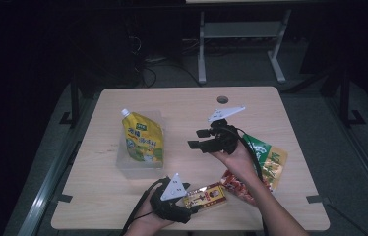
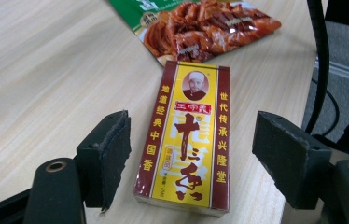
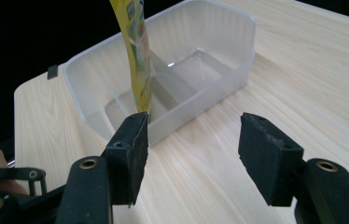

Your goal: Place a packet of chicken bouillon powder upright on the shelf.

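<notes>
Left gripper (image 1: 192,209) at near table edge, jaws wide apart either side of yellow-red spice box (image 2: 186,140), gripping nothing; box flat on table (image 1: 270,105), near-centre. Right gripper (image 1: 202,138) mid-table, jaws spread, empty, facing clear tub (image 3: 219,70) with yellow pouch (image 1: 143,137).

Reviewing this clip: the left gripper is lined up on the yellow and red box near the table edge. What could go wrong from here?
1. The left gripper is open around the yellow and red box, which lies flat; the jaws may scrape the table or push the box instead of clamping it.
2. The box sits near the table's front edge, so a nudge could slide it off.
3. The yellow pouch already stands in the clear container, leaving less room; the open right gripper nearby could knock it.
</notes>
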The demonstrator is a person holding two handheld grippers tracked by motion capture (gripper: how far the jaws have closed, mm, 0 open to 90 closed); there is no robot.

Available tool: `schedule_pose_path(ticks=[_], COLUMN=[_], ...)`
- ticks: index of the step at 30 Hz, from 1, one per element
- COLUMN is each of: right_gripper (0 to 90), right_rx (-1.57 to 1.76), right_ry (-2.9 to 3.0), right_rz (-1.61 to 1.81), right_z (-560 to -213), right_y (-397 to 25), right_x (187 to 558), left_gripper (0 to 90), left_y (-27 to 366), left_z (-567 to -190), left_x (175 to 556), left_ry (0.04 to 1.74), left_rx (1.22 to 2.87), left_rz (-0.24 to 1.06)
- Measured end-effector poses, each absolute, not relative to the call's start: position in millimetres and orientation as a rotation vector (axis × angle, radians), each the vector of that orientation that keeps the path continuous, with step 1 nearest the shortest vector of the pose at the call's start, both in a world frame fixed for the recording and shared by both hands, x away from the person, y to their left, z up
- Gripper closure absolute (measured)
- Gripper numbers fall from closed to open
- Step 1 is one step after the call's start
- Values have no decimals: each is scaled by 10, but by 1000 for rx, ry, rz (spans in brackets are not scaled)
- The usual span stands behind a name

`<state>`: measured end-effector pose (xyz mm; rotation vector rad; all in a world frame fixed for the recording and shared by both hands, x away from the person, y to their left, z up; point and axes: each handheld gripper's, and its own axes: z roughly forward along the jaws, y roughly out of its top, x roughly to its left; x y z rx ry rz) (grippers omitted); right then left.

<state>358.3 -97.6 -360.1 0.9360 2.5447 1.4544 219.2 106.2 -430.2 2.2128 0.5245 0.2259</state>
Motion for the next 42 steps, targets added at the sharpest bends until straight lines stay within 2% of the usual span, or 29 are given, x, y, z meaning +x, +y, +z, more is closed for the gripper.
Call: schedule_pose_path(ticks=[9,18,32,42], right_gripper=[385,362,342,322], right_rx=[961,1022,1075,1130], right_ry=[2552,2541,2531,2489], right_rz=[1422,1417,1370,1397], right_z=[-3697,-3861,-4106,-4241], right_y=[-1178,-1420,-1611,-1723], right_x=[3435,3288,3061,2974], left_gripper=[241,237,233,282], left_y=[954,945,952,940], left_z=[-4400,-4484,-4535,-4562], left_x=[2215,2249,2246,2261], left_ry=[465,428,414,356], left_rx=[2295,2361,2387,2449], left_rz=[270,237,251,296])
